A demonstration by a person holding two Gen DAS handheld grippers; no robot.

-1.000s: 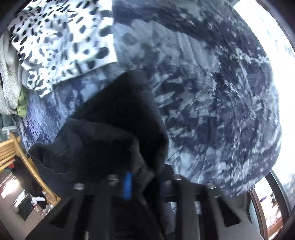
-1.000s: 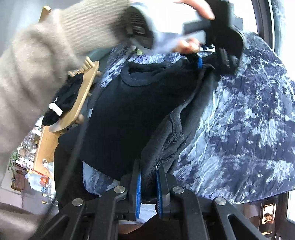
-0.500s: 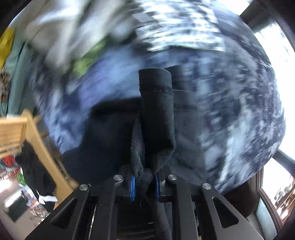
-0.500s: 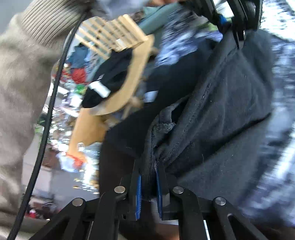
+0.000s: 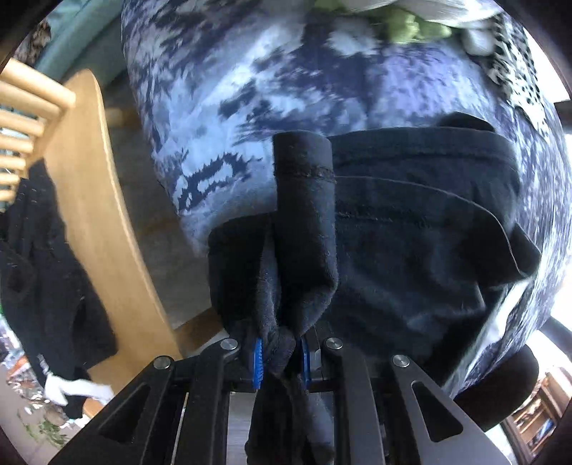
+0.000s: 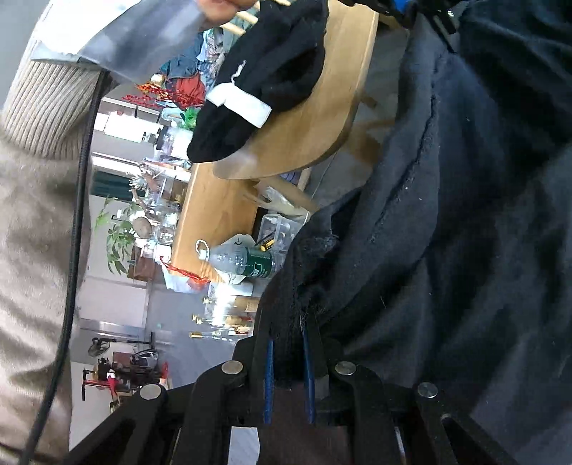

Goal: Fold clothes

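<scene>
— Holding what, exactly?

— A dark navy garment (image 5: 411,229), soft and fleecy inside, partly draped over the blue-and-white mottled bed cover (image 5: 250,89) and partly hanging off its edge. The left gripper (image 5: 279,357) has its jaws closed on a bunched fold of it, a cuffed sleeve end standing up just ahead. The right gripper (image 6: 289,379) is likewise pinched shut on a seamed edge of the same cloth (image 6: 447,232).

— How will it handle?

— Limp and light, I judge; it should sag between the two grips and not slip much, being fuzzy. Seams and hems look like the firmest places to hold, since loose fabric bunches.

— Anything nearby?

— A wooden chair (image 5: 93,200) stands just beside the bed with another black garment (image 6: 264,71) lying on it. Spotted cloth (image 5: 518,75) and a green item (image 5: 411,25) sit at the far edge of the cover. The chair could snag the hanging part.
</scene>
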